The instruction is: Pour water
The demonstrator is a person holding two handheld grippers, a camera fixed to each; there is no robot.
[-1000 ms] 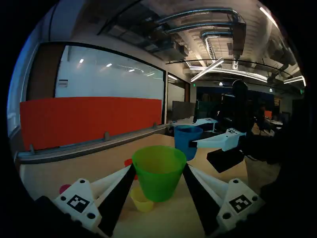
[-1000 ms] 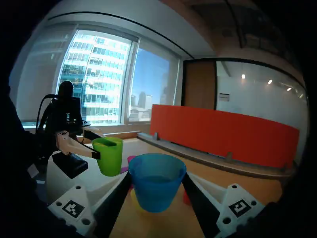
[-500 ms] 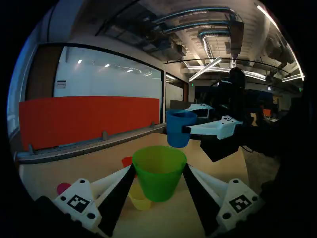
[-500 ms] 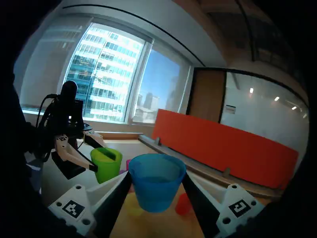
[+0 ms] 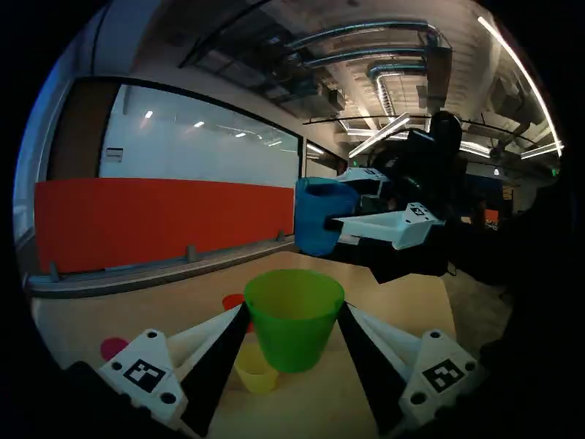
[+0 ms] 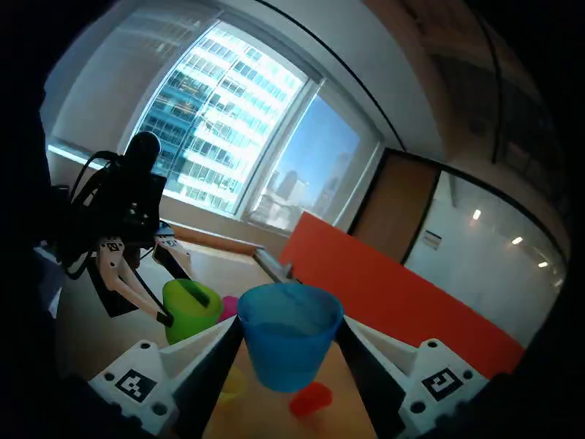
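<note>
The left gripper (image 5: 292, 316) is clenched on a green cup (image 5: 294, 322), with both fingers pressed against the cup's sides; the cup is held upright and clear of the desk (image 5: 175, 307). The right gripper (image 6: 290, 338) is clenched on a blue cup (image 6: 290, 347) in the same manner, one finger on each side. Water (image 6: 289, 328) is seen inside the blue cup, below the rim. In the left gripper view, the blue cup is located beyond the green cup and above its rim, apart from it, and appears slightly tilted. In the right gripper view, the green cup is located to the left of the blue cup and farther off, and the room is seen at a slant. On the desk beneath the held cups, a small yellow cup (image 5: 256, 369), a red cup (image 5: 234, 300) and a pink cup (image 5: 113, 347) are set out, all apart from one another. An orange panel (image 5: 161, 219) runs along the far edge of the desk.
</note>
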